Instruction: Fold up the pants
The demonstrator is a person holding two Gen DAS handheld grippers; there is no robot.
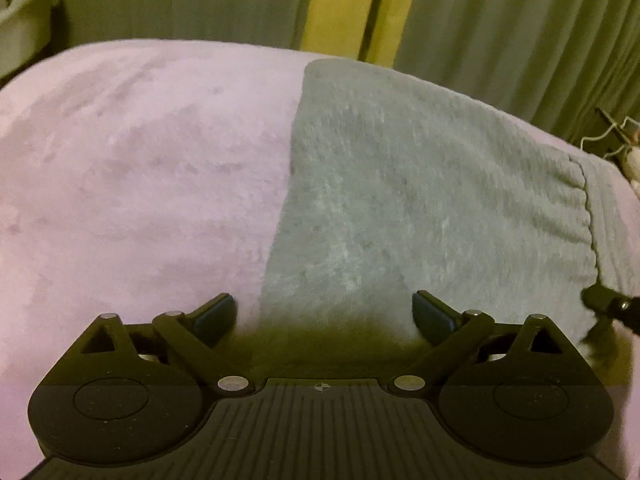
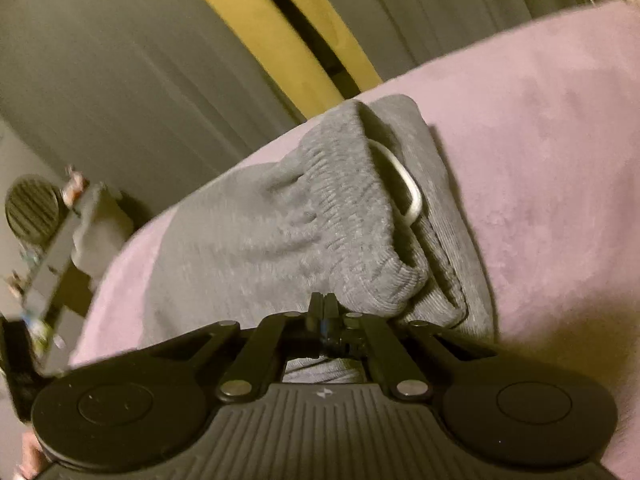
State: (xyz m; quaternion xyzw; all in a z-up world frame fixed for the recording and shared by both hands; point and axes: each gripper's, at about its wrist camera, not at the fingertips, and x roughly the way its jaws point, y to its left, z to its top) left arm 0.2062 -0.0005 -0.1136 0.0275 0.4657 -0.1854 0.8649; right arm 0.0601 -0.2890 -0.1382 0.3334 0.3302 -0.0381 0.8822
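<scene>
Grey sweatpants (image 1: 400,200) lie folded on a lilac plush blanket (image 1: 140,160). Their ribbed waistband (image 2: 352,232) shows in the right wrist view, with a white drawstring loop (image 2: 408,188) poking out of it. My left gripper (image 1: 324,312) is open just above the near edge of the pants. Its left finger is over the blanket and its right finger over the cloth, with nothing pinched. My right gripper (image 2: 325,302) is shut, its tips against the near edge of the waistband. Whether any cloth is caught between them does not show. A dark blurred part of the right gripper (image 1: 608,304) shows at the right edge of the left wrist view.
Grey-green curtains (image 1: 500,20) with a yellow strip of wall (image 1: 340,4) hang behind the bed. A grey bin (image 1: 24,20) stands at the far left. In the right wrist view a dark shelf with small items (image 2: 48,256) stands to the left, off the bed.
</scene>
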